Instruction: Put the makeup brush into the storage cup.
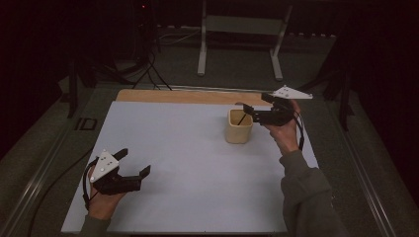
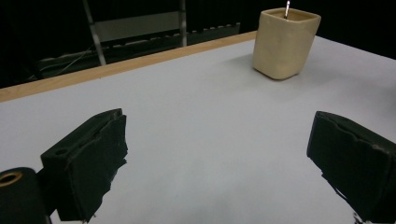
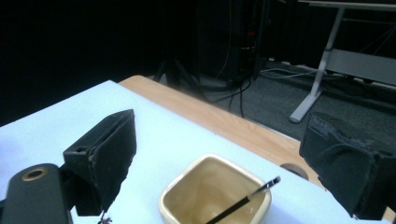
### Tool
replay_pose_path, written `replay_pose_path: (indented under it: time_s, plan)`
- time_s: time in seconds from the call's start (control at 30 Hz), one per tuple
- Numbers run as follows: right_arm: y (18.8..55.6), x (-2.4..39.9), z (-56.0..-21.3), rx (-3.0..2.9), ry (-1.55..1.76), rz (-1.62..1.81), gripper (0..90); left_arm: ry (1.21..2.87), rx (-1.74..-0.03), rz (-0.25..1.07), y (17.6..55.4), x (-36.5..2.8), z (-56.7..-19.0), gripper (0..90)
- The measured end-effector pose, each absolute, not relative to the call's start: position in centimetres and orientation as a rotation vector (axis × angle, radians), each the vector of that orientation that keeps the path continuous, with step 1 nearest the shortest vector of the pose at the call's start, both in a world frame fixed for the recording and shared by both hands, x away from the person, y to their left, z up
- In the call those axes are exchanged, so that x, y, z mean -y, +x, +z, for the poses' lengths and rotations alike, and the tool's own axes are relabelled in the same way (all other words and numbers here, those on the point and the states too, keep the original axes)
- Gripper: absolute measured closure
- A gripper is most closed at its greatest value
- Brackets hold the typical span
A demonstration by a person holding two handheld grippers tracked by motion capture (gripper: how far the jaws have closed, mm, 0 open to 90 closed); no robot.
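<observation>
Right gripper, fingers spread and empty, hovers over the cream cup right of centre on the tabletop; a thin black stick leans inside. Left gripper, lower left, fingers spread. Withdrawing straight up would likely avoid tipping.

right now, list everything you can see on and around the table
cup: one, cream, square, upright on the mat's far right part
stick: one, thin, black, leaning inside the cup, tip above the rim
mat: one, pale grey-white, covering most of the table
table: one, wood edge showing along the far side
frame: one, grey metal, on the floor beyond the table
left gripper: one, black, open, low over the mat's near left
right gripper: one, black, open, above the cup
</observation>
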State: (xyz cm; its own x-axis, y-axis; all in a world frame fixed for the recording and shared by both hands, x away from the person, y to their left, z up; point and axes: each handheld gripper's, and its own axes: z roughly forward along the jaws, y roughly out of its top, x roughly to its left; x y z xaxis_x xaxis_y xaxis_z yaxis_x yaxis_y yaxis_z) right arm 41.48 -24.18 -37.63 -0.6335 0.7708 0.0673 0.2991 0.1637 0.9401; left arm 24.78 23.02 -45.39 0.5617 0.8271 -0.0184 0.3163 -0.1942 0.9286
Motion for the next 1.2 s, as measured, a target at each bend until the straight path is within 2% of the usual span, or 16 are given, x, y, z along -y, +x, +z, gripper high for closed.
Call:
replay_pose_path:
  time_s: [1.2]
  plan:
    - [35.5,25.8,-40.5,-2.136,0.914,1.485,10.9,1.758,-0.958,0.616,24.7,-23.4,-45.4,5.4]
